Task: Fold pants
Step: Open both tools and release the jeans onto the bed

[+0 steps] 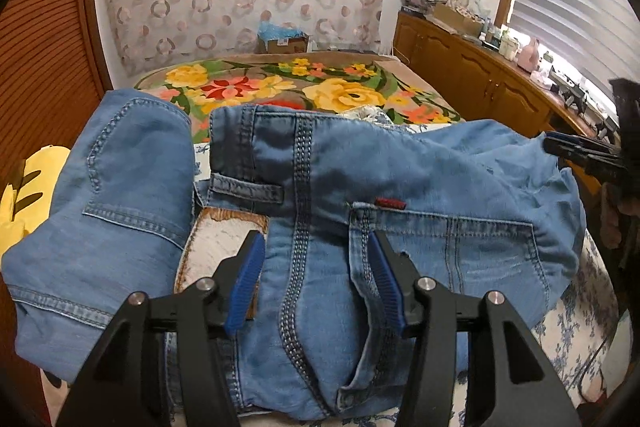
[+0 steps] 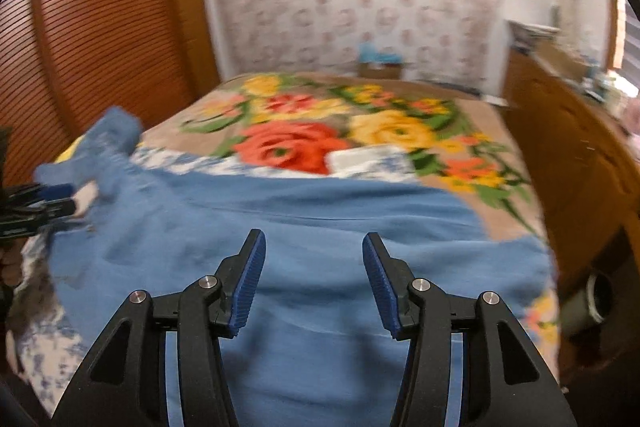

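Light blue denim pants [image 1: 400, 167] lie back side up and crumpled on the bed, waistband toward the far side, one part flopped over at the left. My left gripper [image 1: 315, 239] is open and straddles the seat seam; the cloth lies between the pads without being pinched. At the right edge of that view is my right gripper [image 1: 580, 155]. The right wrist view is blurred: my right gripper [image 2: 314, 235] is open over the smooth denim [image 2: 320, 227] with nothing between its fingers. My left gripper [image 2: 48, 199] shows at the left edge there.
The bed carries a brown blanket with big flowers [image 1: 340, 91] and a blue-and-white sheet [image 1: 572, 315]. A wooden cabinet [image 1: 472, 75] with clutter on top runs along the right. A louvred wooden door [image 1: 40, 47] and a yellow cushion [image 1: 24, 195] are at the left.
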`<state>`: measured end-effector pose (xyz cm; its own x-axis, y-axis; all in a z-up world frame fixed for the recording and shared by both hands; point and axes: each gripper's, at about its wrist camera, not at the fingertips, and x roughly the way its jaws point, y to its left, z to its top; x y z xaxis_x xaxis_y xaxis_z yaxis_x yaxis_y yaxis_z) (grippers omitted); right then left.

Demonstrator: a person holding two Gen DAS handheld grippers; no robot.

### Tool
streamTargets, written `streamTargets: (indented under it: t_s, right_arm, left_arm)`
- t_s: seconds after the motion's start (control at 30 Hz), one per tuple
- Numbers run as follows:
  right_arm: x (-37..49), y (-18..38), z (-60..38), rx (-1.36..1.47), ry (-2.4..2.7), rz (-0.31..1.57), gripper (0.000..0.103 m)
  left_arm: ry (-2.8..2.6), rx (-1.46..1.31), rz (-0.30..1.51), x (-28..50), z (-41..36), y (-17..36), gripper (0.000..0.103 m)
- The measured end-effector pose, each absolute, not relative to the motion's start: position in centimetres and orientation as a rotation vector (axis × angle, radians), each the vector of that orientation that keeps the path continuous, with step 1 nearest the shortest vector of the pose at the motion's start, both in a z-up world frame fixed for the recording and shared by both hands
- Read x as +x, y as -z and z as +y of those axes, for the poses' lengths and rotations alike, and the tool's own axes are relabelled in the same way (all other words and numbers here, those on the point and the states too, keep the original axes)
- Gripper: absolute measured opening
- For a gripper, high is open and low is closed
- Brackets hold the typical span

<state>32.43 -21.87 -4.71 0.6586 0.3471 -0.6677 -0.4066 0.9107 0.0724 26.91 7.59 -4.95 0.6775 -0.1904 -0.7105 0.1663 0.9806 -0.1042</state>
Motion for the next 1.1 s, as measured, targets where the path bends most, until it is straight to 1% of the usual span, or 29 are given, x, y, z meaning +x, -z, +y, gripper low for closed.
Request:
streamTargets:
  t_s: [0.2,0.37,0.47,0.5,0.6,0.63,0.83,0.97,1.1]
  right_arm:
    - [32.8,6.3,-15.5,-0.120,-0.569,0.780,0.051]
    - [32.9,7.5,-12.6,-0.147,-0.641,0.824,0.051]
    - [33.3,8.6,-11.6,-0.183,-0.654,0.873,0.039]
    - [33.4,8.9,-11.5,-0.192,-0.652,0.882,0.033]
    - [33.6,9.1,-11.7,-0.204,-0.662,0.902,0.010]
    - [33.5,9.0,-11.7,-0.210,-0.661,0.895,0.008]
    - [34.0,4.9,-12.3,-0.232,-0.616,0.771,0.006]
    - [35.3,1.9,-11.0,-0.304,-0.564,0.682,0.006]
    - [36.7,0.9,-9.5,-0.372,-0.488,0.612,0.006]
  left_arm:
    - [0.198,-0.013,0.808,26.2,8.0,5.3,0.052]
    - [0.185,-0.011,0.808,25.2,8.9,5.6,0.053]
    - [0.168,-0.017,0.809,24.7,9.8,5.8,0.053]
    - [0.162,-0.020,0.810,24.6,9.9,5.8,0.053]
    - [0.141,-0.033,0.815,24.1,10.8,6.1,0.053]
    - [0.137,-0.038,0.816,24.0,11.4,6.2,0.053]
    - [0.097,-0.063,0.807,22.9,12.9,6.4,0.053]
    - [0.079,-0.070,0.811,22.5,13.7,6.7,0.053]
    - [0.075,-0.073,0.813,22.3,13.7,7.0,0.053]
